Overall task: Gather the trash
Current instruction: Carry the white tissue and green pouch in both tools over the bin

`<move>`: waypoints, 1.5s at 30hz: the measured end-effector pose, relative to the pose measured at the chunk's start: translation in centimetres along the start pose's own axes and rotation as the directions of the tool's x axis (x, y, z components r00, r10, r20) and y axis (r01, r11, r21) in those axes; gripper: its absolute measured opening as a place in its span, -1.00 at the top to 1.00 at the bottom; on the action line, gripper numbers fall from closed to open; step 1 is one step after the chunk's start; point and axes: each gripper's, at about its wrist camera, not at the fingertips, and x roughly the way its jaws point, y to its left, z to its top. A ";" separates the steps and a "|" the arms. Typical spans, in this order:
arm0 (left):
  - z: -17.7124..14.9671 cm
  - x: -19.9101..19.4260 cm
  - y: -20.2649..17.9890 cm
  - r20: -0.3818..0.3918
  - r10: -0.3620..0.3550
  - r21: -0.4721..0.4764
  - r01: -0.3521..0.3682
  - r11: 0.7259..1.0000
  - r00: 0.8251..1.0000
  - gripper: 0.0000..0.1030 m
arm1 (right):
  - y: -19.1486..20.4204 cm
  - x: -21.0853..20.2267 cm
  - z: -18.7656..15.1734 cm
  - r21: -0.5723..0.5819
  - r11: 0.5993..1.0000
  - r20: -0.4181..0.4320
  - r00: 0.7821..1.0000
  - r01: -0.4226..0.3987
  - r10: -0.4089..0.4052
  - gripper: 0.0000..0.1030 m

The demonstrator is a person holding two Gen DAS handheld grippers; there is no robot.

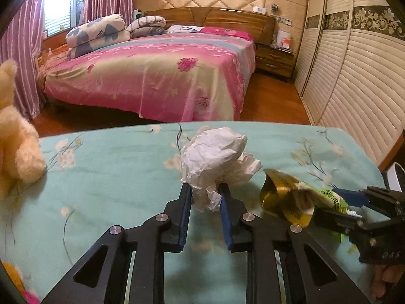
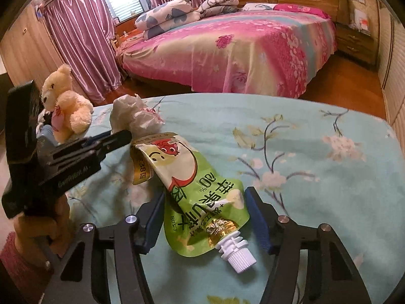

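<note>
Item: our work surface, a pale turquoise cloth with a blossom print (image 1: 121, 177), its far edge curving just beyond the trash. Past that edge lie a strip of orange-brown wooden floor (image 1: 273, 101) and a bed under a pink floral cover (image 1: 157, 71). The right half of the cloth is bare in the right wrist view, so open room lies there. At far left sits a cream plush teddy bear (image 2: 65, 101), well apart from both pieces of trash.

Item: crumpled white paper ball (image 1: 215, 159), near the far edge, centre-left. Our left gripper (image 1: 204, 190) has its blue-padded jaws clenched on the ball's near lower folds; the bulk of the ball stands clear beyond the fingertips.

Item: flattened green and gold drink pouch with a white ribbed screw cap (image 2: 200, 190), just right of the paper ball. Its long axis runs from near to far, leaning left. The cap points toward us and slightly right, and the folded gold end lies at the far left, beside the left gripper's fingers. Whether the pouch holds anything we cannot tell.

Item: our right gripper (image 2: 206, 217), its jaws straddling the pouch's near half. The left pad touches the pouch's edge, the right pad stands just off it, so the jaws are not yet clamped.
</note>
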 end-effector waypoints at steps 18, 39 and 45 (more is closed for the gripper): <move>-6.0 -9.4 -4.6 -0.016 -0.120 -0.025 0.119 0.993 0.993 0.60 | -2.0 -8.7 -6.3 0.149 0.989 0.089 0.996 0.005 -0.018 -0.19; -9.0 -13.6 -9.7 -0.030 -0.155 0.037 0.156 0.987 0.988 0.60 | -4.2 -14.5 -12.4 0.260 0.965 0.153 0.984 0.046 -0.088 -0.19; -9.5 -14.4 -11.0 -0.035 -0.177 0.055 0.179 0.982 0.984 0.60 | -4.8 -15.8 -14.0 0.280 0.958 0.166 0.980 0.057 -0.107 -0.19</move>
